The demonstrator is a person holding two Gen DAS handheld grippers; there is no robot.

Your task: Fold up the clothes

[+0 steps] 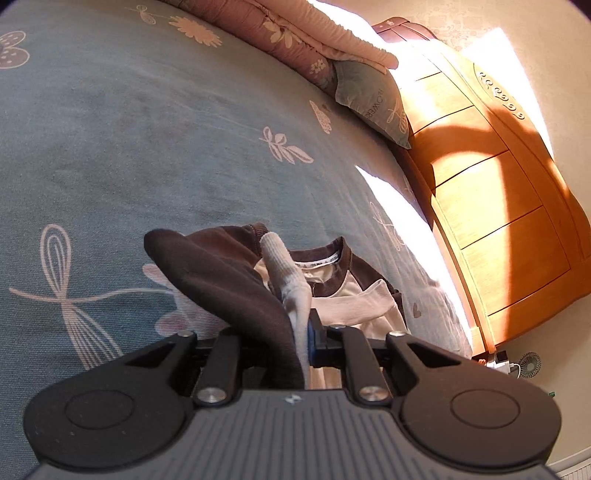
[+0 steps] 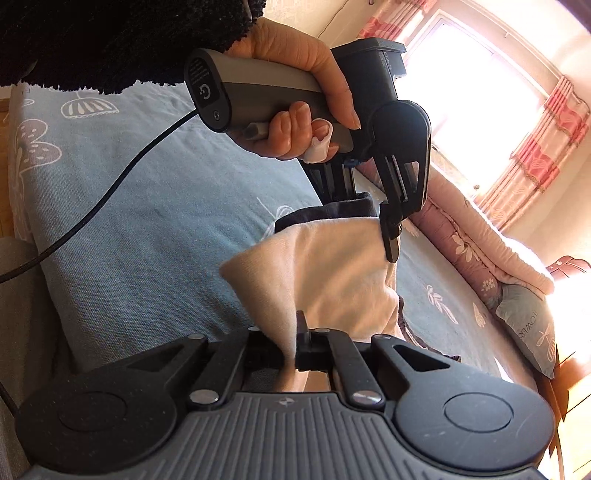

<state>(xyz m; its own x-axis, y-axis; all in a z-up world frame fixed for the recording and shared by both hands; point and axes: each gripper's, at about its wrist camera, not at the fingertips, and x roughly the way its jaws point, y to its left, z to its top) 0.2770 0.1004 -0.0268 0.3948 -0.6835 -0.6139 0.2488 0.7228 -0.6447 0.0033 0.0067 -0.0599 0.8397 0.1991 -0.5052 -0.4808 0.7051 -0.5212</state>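
A cream shirt with dark brown sleeves and collar (image 1: 343, 295) lies on the blue bedspread (image 1: 147, 129). My left gripper (image 1: 301, 332) is shut on a fold of the shirt, brown sleeve cloth and cream cloth bunched between its jaws. In the right wrist view my right gripper (image 2: 293, 350) is shut on a corner of the cream cloth (image 2: 332, 273), lifted above the bed. The left gripper (image 2: 388, 229), held by a hand, pinches the far end of the same cloth near the brown cuff (image 2: 332, 212).
A wooden headboard (image 1: 498, 184) stands to the right of the bed, with a blue pillow (image 1: 369, 96) and a folded pink quilt (image 1: 295, 33) against it. A black cable (image 2: 110, 192) hangs from the left gripper. A window with pink curtains (image 2: 517, 122) is behind.
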